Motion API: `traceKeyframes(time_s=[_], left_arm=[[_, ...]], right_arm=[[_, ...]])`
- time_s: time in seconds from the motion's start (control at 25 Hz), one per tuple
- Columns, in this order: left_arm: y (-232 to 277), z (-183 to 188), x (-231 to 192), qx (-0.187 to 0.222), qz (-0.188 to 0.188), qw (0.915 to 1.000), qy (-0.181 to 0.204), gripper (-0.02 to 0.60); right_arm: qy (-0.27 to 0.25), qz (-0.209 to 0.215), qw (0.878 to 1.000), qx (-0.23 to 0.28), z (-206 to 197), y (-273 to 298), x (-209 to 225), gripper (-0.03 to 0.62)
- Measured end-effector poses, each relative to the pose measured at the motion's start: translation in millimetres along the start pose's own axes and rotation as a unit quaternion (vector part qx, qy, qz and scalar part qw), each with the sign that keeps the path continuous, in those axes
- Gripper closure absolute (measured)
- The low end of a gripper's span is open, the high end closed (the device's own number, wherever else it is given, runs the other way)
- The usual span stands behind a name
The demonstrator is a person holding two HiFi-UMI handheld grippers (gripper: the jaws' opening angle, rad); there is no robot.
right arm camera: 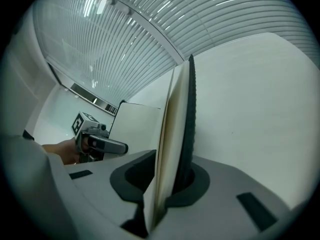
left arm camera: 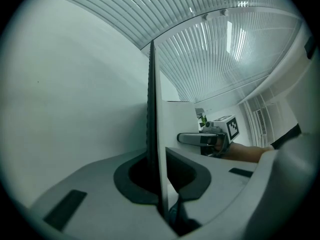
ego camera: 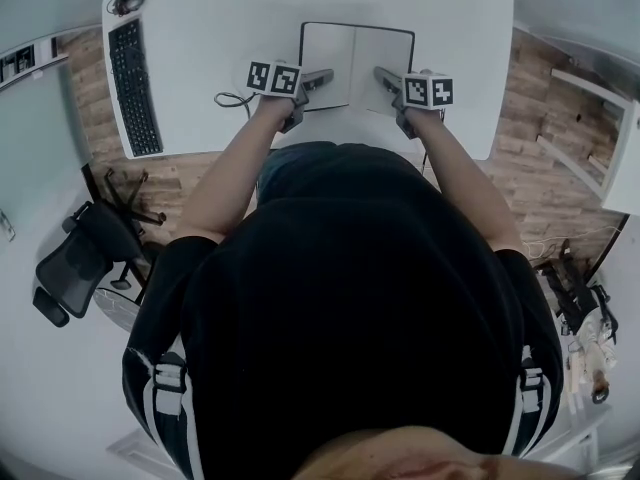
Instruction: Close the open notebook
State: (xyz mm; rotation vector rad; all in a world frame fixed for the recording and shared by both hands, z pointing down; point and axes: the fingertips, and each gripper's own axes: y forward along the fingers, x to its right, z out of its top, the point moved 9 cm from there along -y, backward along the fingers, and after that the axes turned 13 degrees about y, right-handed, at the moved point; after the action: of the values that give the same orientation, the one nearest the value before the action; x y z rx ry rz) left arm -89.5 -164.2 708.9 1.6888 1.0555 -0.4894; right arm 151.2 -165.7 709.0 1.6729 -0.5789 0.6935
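Note:
The open notebook [ego camera: 355, 63], black-edged with blank white pages, lies in the middle of the white table [ego camera: 220, 28]. My left gripper [ego camera: 322, 77] is shut on the near edge of its left half, seen edge-on as a dark cover with a thin white leaf [left arm camera: 153, 134] between the fingers. My right gripper [ego camera: 386, 76] is shut on the near edge of the right half, a thicker stack of pages against the black cover [right arm camera: 176, 134]. Each gripper view shows the other gripper: the right gripper [left arm camera: 186, 138], the left gripper [right arm camera: 120, 147].
A black keyboard [ego camera: 133, 83] lies along the table's left side, with a small dark object [ego camera: 127, 3] at its far end. A thin cable [ego camera: 232, 99] loops near the left gripper. A black office chair [ego camera: 85, 258] stands on the floor to the left.

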Motion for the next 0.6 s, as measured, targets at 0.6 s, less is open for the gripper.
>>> traceKeyframes(time_s=[0.6], left_arm=[[1.5,-4.0,-1.0,0.0,0.008,1.0,-0.005,0.535]], right_arm=[[0.008,0.004,1.0,-0.01,-7.2,-1.9,17.2,0.503]])
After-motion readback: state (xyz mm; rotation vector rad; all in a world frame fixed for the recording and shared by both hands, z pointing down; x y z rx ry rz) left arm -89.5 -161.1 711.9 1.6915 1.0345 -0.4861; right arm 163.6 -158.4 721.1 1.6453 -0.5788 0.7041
